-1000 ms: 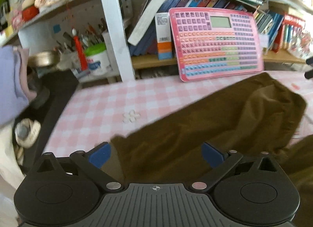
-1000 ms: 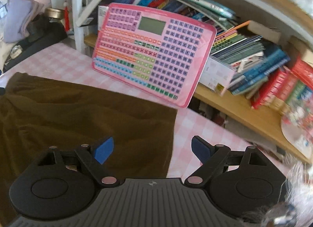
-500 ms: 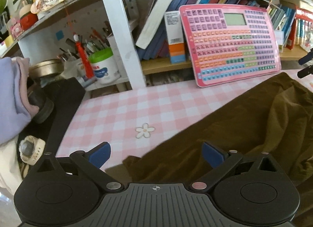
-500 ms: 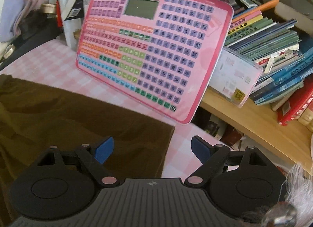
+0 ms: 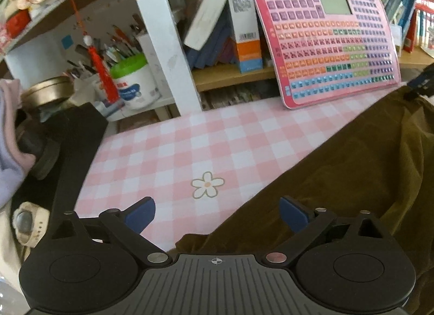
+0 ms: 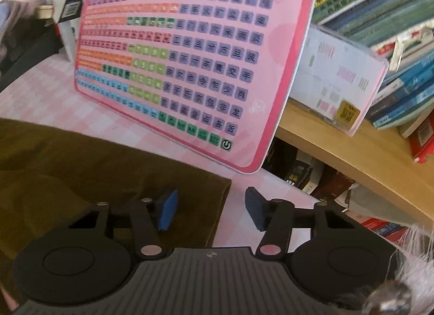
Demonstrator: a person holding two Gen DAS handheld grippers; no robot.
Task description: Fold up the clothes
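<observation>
On the pink checked desk [image 5: 176, 157] lies the brown garment [image 5: 352, 174], spread flat across the right of my left-hand view and the left of my right-hand view. My left gripper [image 5: 217, 213] hangs over the garment's near corner with its jaws wide apart; the cloth's edge runs between them, yet neither blue pad presses on it. A small flower print [image 5: 207, 188] on the desk cover sits just ahead of these jaws, beside the cloth's edge. My right gripper [image 6: 211, 207] is low over the garment's other corner, and its jaws are closing: the left pad is over the brown cloth, the right pad over bare pink desk, the corner's edge between them but not yet pinched. Beyond the garment a pink learning pad [image 6: 190, 51] with coloured keys leans against the bookshelf [image 6: 352, 149]. To the far left in my left view a white tub [image 5: 135, 84] of pens stands on a lower shelf.
</observation>
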